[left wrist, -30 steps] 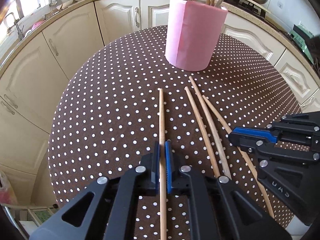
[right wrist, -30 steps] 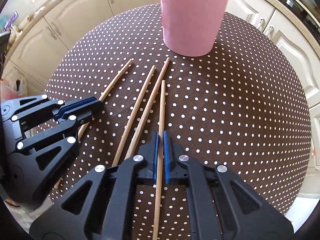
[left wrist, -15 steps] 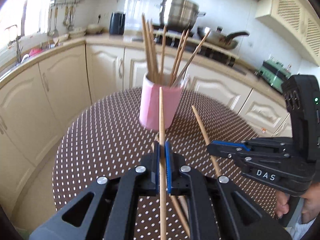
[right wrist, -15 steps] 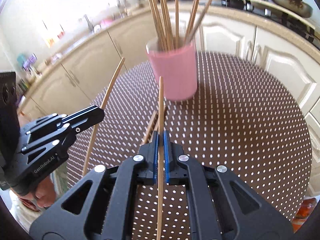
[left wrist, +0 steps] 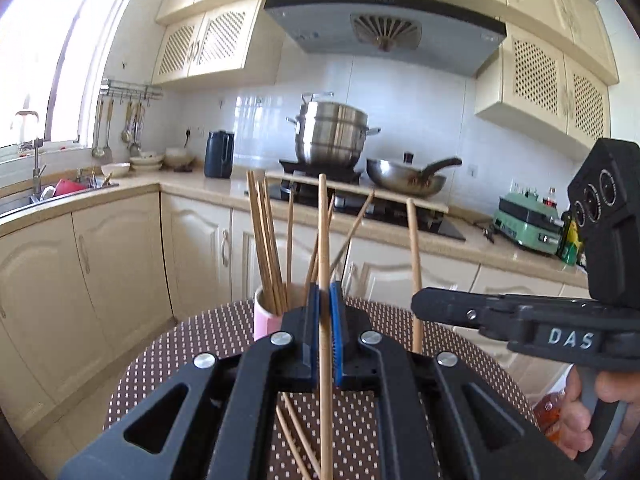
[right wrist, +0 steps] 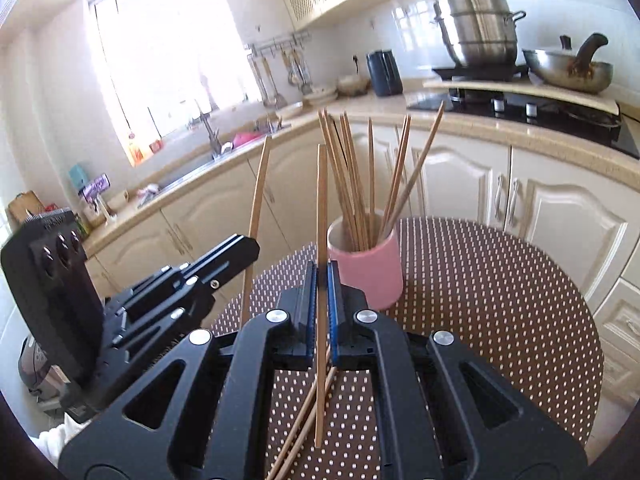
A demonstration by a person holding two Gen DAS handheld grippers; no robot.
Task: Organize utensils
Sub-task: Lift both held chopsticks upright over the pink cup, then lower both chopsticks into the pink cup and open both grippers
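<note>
My left gripper (left wrist: 325,328) clamps one chopstick (left wrist: 323,240) upright between its pads. My right gripper (right wrist: 320,312) clamps another chopstick (right wrist: 321,208), near the pink cup (right wrist: 370,272).

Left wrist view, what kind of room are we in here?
A home kitchen, most likely: a steel stockpot and a wok sit on a stove under a range hood, and a sink lies below the window.
</note>
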